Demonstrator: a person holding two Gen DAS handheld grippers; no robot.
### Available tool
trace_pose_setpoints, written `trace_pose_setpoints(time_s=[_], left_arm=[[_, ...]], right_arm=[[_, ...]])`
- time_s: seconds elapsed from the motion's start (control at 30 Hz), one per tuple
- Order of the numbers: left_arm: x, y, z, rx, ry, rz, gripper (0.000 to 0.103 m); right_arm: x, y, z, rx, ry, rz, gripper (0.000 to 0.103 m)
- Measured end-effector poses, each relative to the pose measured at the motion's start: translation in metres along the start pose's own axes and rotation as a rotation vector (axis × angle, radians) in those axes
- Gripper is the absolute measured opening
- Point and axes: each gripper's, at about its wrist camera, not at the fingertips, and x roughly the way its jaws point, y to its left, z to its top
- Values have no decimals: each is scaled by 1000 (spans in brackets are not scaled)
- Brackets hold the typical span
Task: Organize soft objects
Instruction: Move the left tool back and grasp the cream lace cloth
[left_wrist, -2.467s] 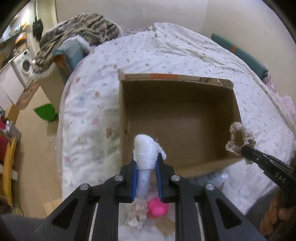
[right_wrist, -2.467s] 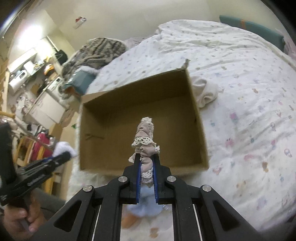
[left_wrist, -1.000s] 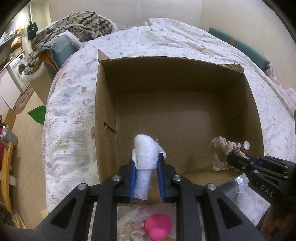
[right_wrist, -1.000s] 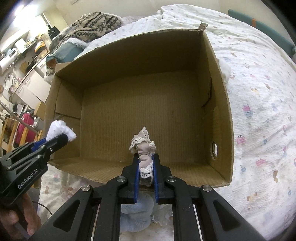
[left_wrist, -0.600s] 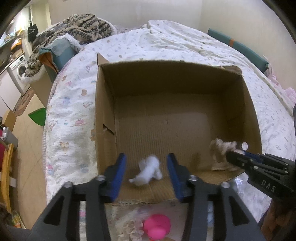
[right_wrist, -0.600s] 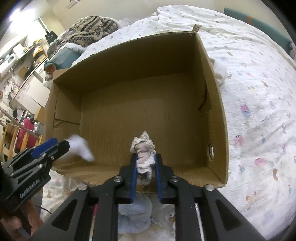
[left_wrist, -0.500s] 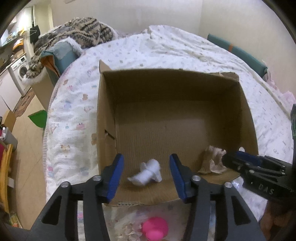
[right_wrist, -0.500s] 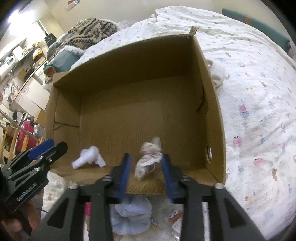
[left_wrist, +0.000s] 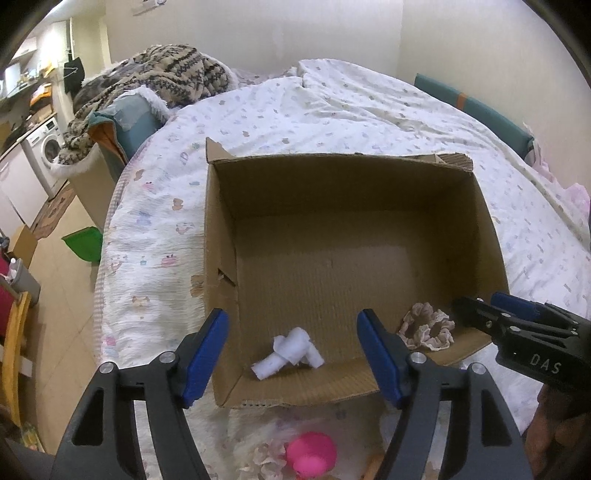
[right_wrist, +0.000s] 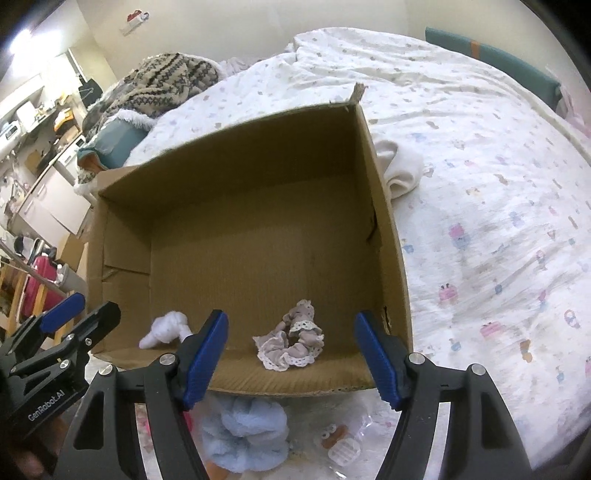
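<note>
Left gripper (left_wrist: 291, 354): jaws spread wide, holding nothing, above the box's near wall.
Right gripper (right_wrist: 290, 356): jaws likewise apart, bare; side reads "DAS".
White wad (left_wrist: 286, 352): on the cardboard box (left_wrist: 218, 236) floor by the near-left corner, long axis slanting left-down to right.
Lace scrunchie (right_wrist: 290, 341): flat on the floor, near-right corner, apart from the wad.
Outside the box: pink ball (left_wrist: 310, 452), blue scrunchie (right_wrist: 245, 426), on the printed bedspread (right_wrist: 480, 221).
Writing: "GenRobot.AI" on the left gripper's side.

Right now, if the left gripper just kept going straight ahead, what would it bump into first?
Probably the small white fabric roll lying on the brown cardboard box floor, between the open left gripper fingers; depth is unclear.
</note>
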Motion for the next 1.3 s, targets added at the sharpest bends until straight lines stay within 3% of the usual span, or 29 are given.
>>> trace_pose_setpoints(time_s=[0.23,0.7,1.0,1.3], left_arm=[[-20,11,-3,-17,-8,-7,69],[-51,36,-31,-34,3,59,69],[-58,48,-52,-64,66,49,69],[-52,77,-63,-183,136,45,69]], right_arm=[[-19,0,-12,-3,-8,28,75],[-49,-10,-34,38,-15,52,75],[-57,-4,-56,43,9,56,75],[-56,2,-69,56,33,75,75]])
